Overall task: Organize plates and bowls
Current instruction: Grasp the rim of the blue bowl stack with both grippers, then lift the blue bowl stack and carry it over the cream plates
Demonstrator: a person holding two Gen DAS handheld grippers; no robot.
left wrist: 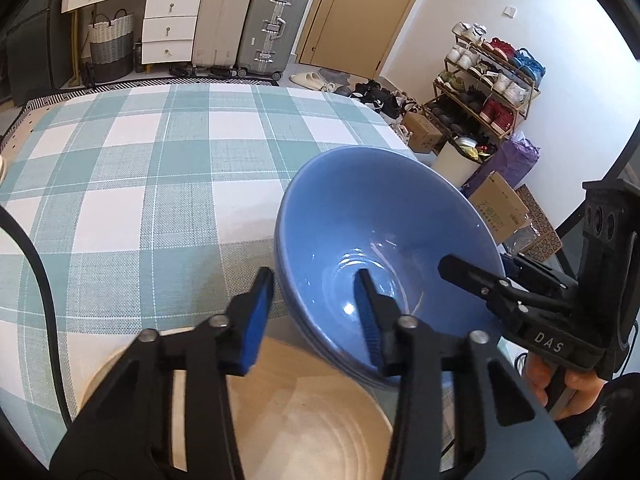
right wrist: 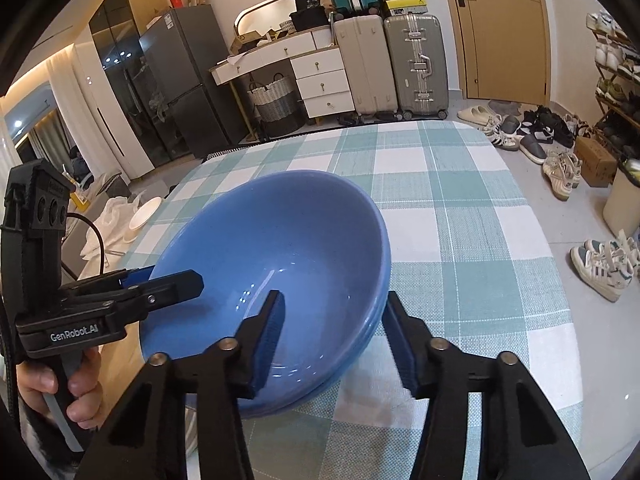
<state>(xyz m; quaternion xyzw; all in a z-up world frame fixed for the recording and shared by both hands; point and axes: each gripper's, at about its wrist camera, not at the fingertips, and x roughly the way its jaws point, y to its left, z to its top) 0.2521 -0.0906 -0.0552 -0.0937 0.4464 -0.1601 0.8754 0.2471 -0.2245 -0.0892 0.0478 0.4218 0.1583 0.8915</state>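
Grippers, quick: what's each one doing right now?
Left gripper: closed on the rim of the blue bowls.
Right gripper: fingers straddle the rim; grip cannot be told.

My left claw (left wrist: 316, 312) is matte black, with 2 fingers lined in ribbed blue pads (left wrist: 256, 320) and silver rivets at the linkage joints. My right claw (right wrist: 332, 336) is built the same way. Seen from the other side, one body reads "DAS" in pale letters, the other "GenRobot.AI". A black cable (left wrist: 36, 280) trails off the left. Each handle carries a block with 3 round holes.
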